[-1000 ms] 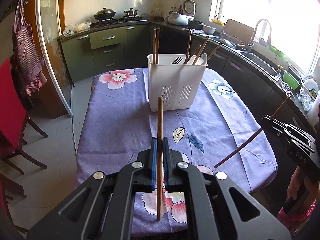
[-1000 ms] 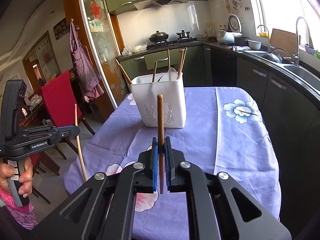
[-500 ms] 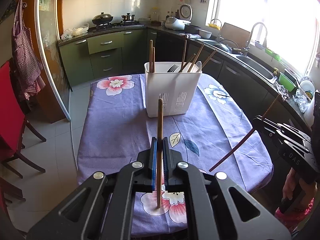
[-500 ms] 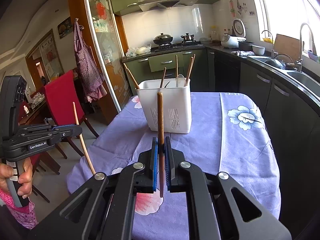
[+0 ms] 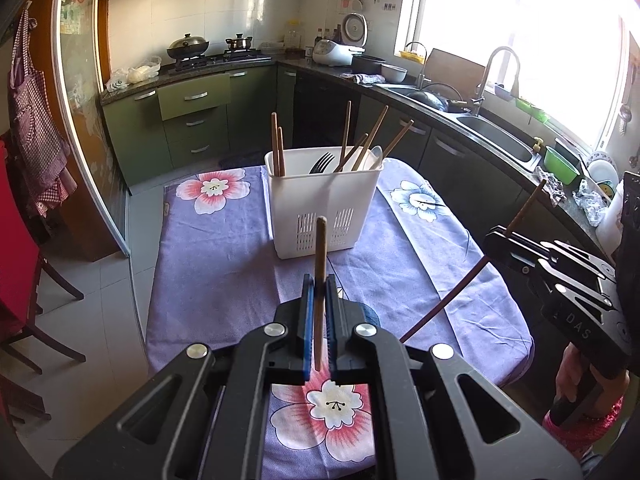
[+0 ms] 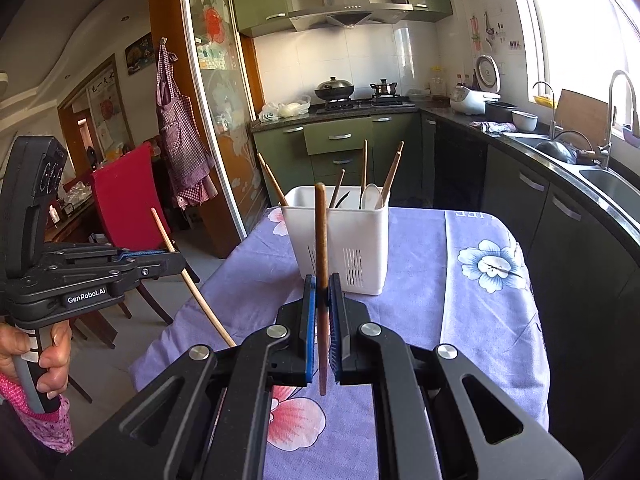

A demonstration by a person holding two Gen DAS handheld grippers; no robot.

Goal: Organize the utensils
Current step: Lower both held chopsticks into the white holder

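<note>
A white slotted utensil holder (image 5: 323,208) stands on the purple flowered tablecloth (image 5: 212,272), holding several wooden chopsticks, a black fork and a white spoon. It also shows in the right wrist view (image 6: 340,240). My left gripper (image 5: 319,284) is shut on a brown chopstick (image 5: 320,256), held upright above the table's near end. My right gripper (image 6: 321,284) is shut on another brown chopstick (image 6: 321,240), also upright. Each gripper shows in the other's view: the right one (image 5: 496,240) at the right, the left one (image 6: 172,258) at the left.
A red chair (image 6: 124,204) stands left of the table. Green kitchen cabinets (image 5: 192,120), a stove with pots (image 5: 208,50) and a sink counter (image 5: 496,136) run behind and to the right. Grey tiled floor (image 5: 100,300) lies left of the table.
Both grippers have risen and drawn back from the holder, each still holding its chopstick. The holder looks farther and lower in both views.
</note>
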